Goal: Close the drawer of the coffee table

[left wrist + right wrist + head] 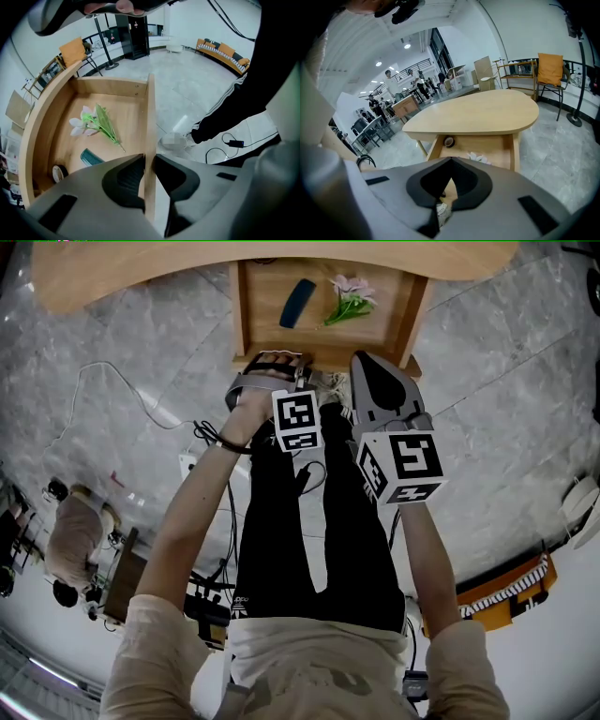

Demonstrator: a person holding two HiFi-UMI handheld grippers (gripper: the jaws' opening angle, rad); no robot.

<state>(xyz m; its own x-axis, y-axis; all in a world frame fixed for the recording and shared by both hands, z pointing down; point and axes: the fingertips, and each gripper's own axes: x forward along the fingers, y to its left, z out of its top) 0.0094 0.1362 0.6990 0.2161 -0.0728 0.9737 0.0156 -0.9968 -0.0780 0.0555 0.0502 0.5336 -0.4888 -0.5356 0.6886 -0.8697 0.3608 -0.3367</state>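
Observation:
The wooden drawer (265, 310) stands pulled out from under the light oval coffee table (141, 273). Inside lie a dark comb (297, 303) and an artificial flower (350, 298); a tape roll (57, 172) sits in one corner. My left gripper (277, 360) points steeply down over the drawer's front panel (150, 122). The thin board stands between its jaws, with both pads against it. My right gripper (370, 367) hovers just right of it, above the front edge, shut and holding nothing. In the right gripper view the table top (483, 112) and the open drawer (506, 150) lie ahead.
The person's black trouser legs (309, 521) stand right in front of the drawer. Cables (202, 432) run over the grey marble floor at left. An orange bench (511, 592) is at the right. A chair with an orange cushion (551, 68) stands beyond the table, with people and desks farther off.

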